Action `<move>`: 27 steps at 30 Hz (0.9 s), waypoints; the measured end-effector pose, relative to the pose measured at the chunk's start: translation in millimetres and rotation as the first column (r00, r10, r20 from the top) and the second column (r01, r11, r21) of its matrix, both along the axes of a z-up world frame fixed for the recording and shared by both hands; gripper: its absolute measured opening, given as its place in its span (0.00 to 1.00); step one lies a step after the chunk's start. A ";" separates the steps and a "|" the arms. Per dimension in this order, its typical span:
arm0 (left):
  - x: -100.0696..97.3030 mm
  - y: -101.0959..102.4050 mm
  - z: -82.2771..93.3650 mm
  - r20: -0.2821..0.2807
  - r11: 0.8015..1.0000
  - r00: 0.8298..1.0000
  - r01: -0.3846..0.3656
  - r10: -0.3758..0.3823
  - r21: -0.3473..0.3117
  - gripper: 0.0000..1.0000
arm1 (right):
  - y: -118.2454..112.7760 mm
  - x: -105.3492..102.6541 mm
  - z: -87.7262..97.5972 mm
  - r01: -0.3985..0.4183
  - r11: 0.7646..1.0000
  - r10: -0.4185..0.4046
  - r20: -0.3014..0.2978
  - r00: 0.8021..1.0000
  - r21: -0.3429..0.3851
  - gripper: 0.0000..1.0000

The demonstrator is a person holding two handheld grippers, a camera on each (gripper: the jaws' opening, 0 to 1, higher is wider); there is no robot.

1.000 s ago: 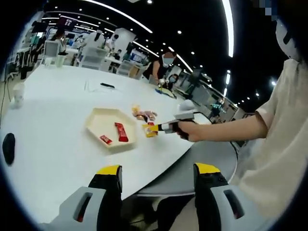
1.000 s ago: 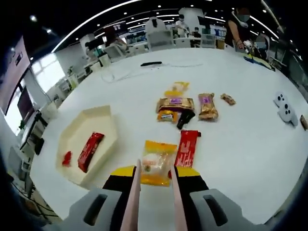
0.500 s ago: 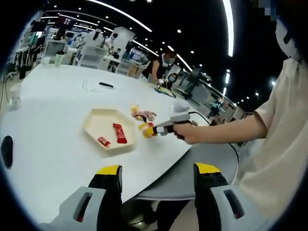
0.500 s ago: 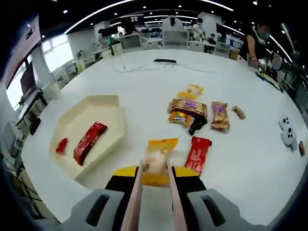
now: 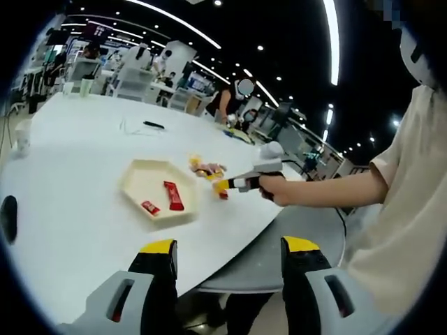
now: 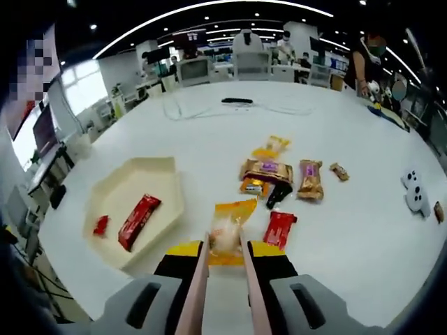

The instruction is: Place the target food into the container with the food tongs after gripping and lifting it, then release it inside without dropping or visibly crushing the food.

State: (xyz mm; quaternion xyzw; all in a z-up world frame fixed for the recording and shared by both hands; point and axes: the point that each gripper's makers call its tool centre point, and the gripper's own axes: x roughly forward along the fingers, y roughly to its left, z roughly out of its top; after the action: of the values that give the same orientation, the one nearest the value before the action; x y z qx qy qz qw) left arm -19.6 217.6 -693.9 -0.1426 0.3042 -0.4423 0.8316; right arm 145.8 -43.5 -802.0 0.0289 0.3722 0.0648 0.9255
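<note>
My right gripper (image 6: 225, 251) is shut on the pale food tongs (image 6: 197, 279), whose tips pinch a yellow snack packet (image 6: 227, 227) held above the white table. To the left lies a cream hexagonal tray (image 6: 140, 180) holding a red bar (image 6: 139, 211) and a small red packet (image 6: 100, 225). In the left gripper view the right gripper (image 5: 244, 183), held in a hand, carries the yellow packet (image 5: 221, 185) just right of the tray (image 5: 145, 180). My left gripper (image 5: 230, 246) hangs open off the table's near edge, with nothing between its jaws.
Loose snacks lie right of the tray: a red packet (image 6: 280, 228), a brown packet (image 6: 265, 169), a purple-labelled one (image 6: 309, 178) and a yellow one (image 6: 271, 146). A white controller (image 6: 415, 192) sits far right. People work at tables behind.
The tongs have closed on the yellow packet and raised it off the table; the red packet stays where it lay. The left gripper has held still.
</note>
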 end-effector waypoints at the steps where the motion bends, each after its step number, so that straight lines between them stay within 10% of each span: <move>1: 1.3 -0.5 1.8 0.006 1.000 1.000 0.006 -0.006 0.000 0.60 | 0.7 0.7 5.2 0.001 1.000 -0.001 0.011 1.000 0.002 0.24; 27: 5.6 -8.0 14.6 0.073 0.999 0.997 0.020 -0.016 -0.050 0.59 | 2.2 7.6 98.6 -0.024 1.000 0.021 0.213 0.977 0.008 0.24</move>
State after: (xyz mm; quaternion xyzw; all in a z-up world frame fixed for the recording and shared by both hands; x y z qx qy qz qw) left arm -14.0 209.6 -679.2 -0.1450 0.2639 -0.4623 0.8341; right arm 153.4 -41.3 -703.4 0.0225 0.2710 0.0798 0.9590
